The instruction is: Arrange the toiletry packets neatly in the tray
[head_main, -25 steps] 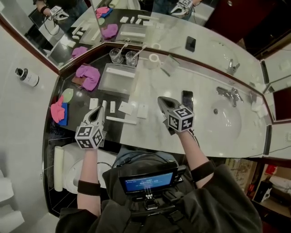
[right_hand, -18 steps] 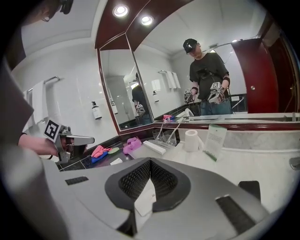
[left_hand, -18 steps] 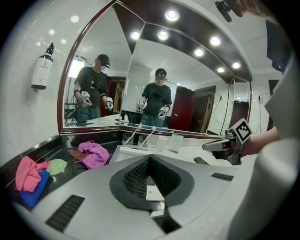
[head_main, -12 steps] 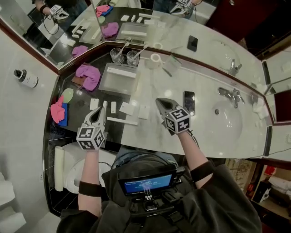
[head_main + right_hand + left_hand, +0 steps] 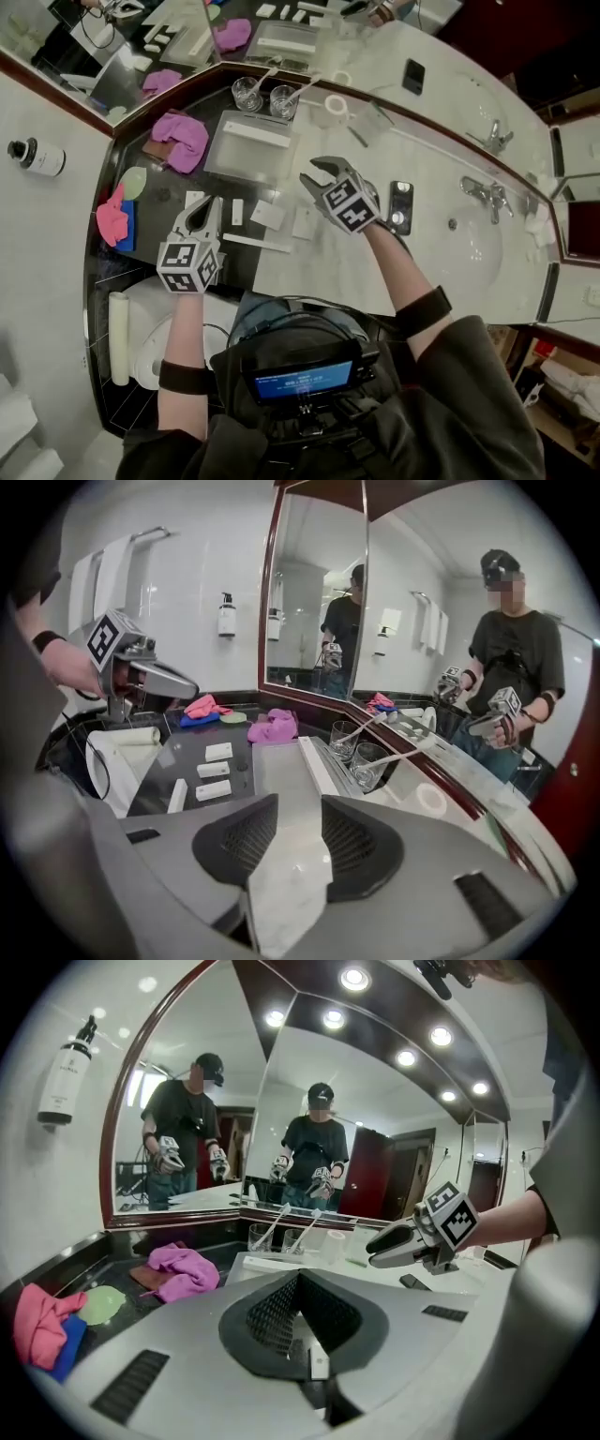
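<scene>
Between the jaws of the left gripper (image 5: 298,1283) nothing is held: the two dark ribbed pads meet edge to edge, fully closed. The jaws of the right gripper (image 5: 286,832) stand partly apart, having just been opening. Only pale marble shows through the gap, so this gripper grips nothing either.

In the head view the left gripper hangs over the dark glossy part of the bench (image 5: 159,211). Its tips are just beside a small white toiletry packet (image 5: 194,200) and a narrow white packet (image 5: 237,212). The right gripper is over the white marble part of the bench (image 5: 328,253), near the right-hand near corner of the clear rectangular plastic tray (image 5: 234,161).

One long white packet (image 5: 256,134) lies inside the tray, along the side nearer the two drinking glasses (image 5: 247,92). The other packets lie loose on the bench, outside the tray. Two flat squarish white packets (image 5: 267,215) sit between the grippers. A long white stick packet (image 5: 255,244) lies just nearer the person.

A crumpled magenta cloth (image 5: 178,139) lies to the left of the tray. A pink cloth on a blue one (image 5: 111,211) and a pale green disc (image 5: 138,181) lie further left. A white ring (image 5: 336,106) sits beside the glasses, and a black phone (image 5: 400,206) lies just right of the right gripper. A chrome tap (image 5: 478,192) stands at the basin, well apart from the tray. Corner mirrors (image 5: 187,1101) behind the bench reflect the person and both grippers.
</scene>
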The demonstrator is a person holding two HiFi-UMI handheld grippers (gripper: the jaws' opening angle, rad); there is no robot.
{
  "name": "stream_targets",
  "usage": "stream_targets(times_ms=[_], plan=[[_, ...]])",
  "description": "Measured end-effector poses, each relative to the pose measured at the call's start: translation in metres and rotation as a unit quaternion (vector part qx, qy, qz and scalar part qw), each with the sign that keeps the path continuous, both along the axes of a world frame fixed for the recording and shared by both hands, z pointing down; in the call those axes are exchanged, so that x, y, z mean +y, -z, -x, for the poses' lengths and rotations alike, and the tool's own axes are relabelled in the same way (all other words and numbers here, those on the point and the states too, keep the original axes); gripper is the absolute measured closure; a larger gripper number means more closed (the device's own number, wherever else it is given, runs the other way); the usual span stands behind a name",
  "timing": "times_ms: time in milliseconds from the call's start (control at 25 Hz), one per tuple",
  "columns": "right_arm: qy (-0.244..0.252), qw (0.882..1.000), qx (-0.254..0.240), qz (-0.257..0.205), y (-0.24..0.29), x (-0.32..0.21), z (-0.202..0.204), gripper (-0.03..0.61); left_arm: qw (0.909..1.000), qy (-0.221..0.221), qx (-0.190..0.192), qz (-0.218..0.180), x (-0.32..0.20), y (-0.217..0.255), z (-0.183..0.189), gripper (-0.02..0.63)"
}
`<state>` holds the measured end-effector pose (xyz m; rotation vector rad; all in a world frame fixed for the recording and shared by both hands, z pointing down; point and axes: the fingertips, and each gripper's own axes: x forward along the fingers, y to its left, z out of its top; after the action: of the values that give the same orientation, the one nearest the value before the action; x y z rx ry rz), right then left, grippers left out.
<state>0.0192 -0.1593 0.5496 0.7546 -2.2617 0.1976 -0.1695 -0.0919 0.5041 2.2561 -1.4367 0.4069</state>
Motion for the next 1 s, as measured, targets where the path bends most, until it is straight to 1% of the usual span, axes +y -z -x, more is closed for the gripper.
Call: stream_targets(times_ms=[40,120,240,280,400,600,680,760,840,920,960,1000], plan=[[0.014,1.0,0.017,-0.002,-0.004,-0.011,0.006,0.398,1.0,-0.001,0.002,0.001,-0.007,-0.003,0.001,0.614],[0.041,0.998,0.05,-0.004,-0.012,-0.031,0.017,0.366,1.0,-0.003,0.004,0.002,-0.02,-0.007,0.002,0.614],[0.072,0.993,0.091,0.007,-0.032,-0.056,0.031,0.326,1.0,-0.007,0.005,0.002,-0.036,-0.012,0.004,0.614],[0.08,0.991,0.102,0.012,-0.039,-0.064,0.035,0.301,0.9999,-0.008,0.006,0.002,-0.042,-0.013,0.005,0.614],[0.106,0.986,0.13,0.024,-0.055,-0.087,0.047,0.281,0.9999,-0.007,0.013,0.0,-0.057,-0.017,0.008,0.614],[0.143,0.975,0.159,0.062,-0.088,-0.101,0.067,0.284,0.9998,-0.004,0.018,0.007,-0.065,-0.026,0.017,0.614],[0.151,0.97,0.174,0.081,-0.105,-0.101,0.068,0.285,0.9998,0.0,0.019,0.01,-0.064,-0.03,0.021,0.614],[0.155,0.967,0.181,0.092,-0.116,-0.104,0.069,0.287,0.9997,0.005,0.019,0.015,-0.061,-0.034,0.026,0.614],[0.158,0.965,0.184,0.096,-0.118,-0.106,0.072,0.327,0.9996,0.01,0.02,0.018,-0.057,-0.038,0.031,0.614],[0.161,0.962,0.188,0.114,-0.127,-0.103,0.07,0.354,0.9995,0.015,0.02,0.021,-0.053,-0.04,0.036,0.614],[0.161,0.961,0.19,0.123,-0.131,-0.101,0.07,0.407,0.9994,0.018,0.02,0.022,-0.052,-0.041,0.04,0.614],[0.161,0.96,0.19,0.127,-0.131,-0.1,0.07,0.424,0.9993,0.021,0.02,0.023,-0.051,-0.042,0.043,0.614]])
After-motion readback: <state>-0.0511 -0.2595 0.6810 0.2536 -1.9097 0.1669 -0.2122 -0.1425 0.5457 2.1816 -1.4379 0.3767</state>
